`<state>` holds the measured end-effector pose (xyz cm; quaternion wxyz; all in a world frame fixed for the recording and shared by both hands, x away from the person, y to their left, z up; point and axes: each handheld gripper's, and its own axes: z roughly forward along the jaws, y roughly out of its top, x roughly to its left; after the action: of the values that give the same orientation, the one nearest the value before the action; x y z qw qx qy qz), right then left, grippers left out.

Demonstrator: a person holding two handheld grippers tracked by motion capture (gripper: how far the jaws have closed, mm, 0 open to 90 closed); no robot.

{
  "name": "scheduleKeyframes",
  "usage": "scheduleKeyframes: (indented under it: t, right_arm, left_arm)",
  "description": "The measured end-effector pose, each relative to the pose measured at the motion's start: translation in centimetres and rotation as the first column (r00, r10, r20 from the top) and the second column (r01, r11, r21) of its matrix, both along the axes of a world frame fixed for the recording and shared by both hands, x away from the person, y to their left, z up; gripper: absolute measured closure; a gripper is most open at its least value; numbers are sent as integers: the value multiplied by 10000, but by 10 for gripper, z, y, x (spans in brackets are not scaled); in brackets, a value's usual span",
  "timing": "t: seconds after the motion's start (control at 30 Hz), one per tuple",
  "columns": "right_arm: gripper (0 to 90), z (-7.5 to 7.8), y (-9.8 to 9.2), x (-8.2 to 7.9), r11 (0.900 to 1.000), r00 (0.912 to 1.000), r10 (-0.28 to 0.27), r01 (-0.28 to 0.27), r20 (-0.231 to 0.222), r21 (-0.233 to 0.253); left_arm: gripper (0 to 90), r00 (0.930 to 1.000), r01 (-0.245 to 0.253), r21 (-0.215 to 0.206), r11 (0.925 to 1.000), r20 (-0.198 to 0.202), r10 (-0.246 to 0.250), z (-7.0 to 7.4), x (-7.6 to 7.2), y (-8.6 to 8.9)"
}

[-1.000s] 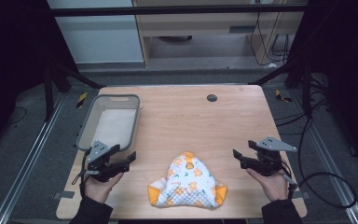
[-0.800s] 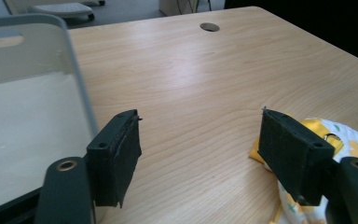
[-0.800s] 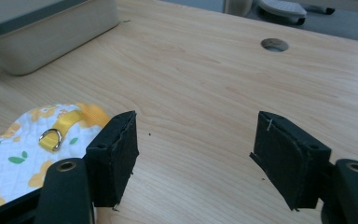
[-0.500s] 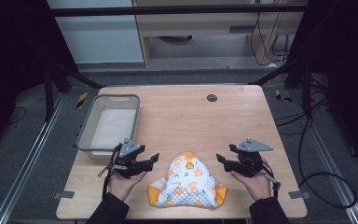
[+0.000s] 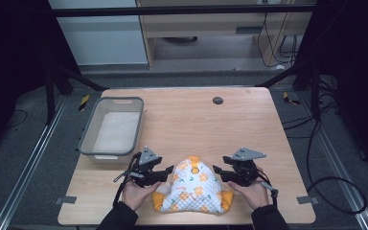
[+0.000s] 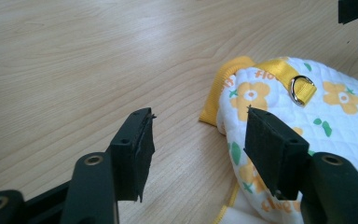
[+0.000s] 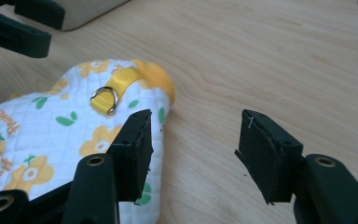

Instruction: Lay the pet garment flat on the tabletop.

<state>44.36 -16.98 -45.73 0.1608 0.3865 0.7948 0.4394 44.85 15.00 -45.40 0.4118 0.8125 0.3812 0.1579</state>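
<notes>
— Both tongs gape empty: left gripper (image 5: 168, 172), right gripper (image 5: 217, 172), flanking the quilted garment (image 5: 193, 189) at the table's (image 5: 249, 120) near edge.
— Soft, light, floppy, I'd guess; pinch its side edges.

The right gripper view cuts off the grey bin (image 7: 81, 10) at eleven o'clock. The flowery vest (image 6: 303, 121) runs off the left gripper view at four o'clock.

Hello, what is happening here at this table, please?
A person holds a gripper in each hand, one on either side of a quilted flower-print garment lying on the wooden table. The left gripper and right gripper are both open at its edges and grasp nothing yet. A grey bin sits at the left.
</notes>
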Motion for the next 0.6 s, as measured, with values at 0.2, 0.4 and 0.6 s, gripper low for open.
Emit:
scheduleKeyframes:
  t: [0.2, 0.4, 0.6]
  right_arm:
    - [487, -5, 11, 0, 9989, 9985, 477, -476, -252, 42]
    - [542, -13, 15, 3, 9973, 9954, 724, -713, -632, 197]
    - [593, -19, 19, 6, 9965, 9923, 828, -818, -916, 143]
  left_arm:
    - [465, 9991, 306, 153, 9994, -307, -301, -10, 0, -11]
    - [509, 9957, 727, 339, 9968, -593, -706, -19, 0, -20]
    - [578, 9930, 881, 229, 9959, -813, -859, -25, 2, -23]
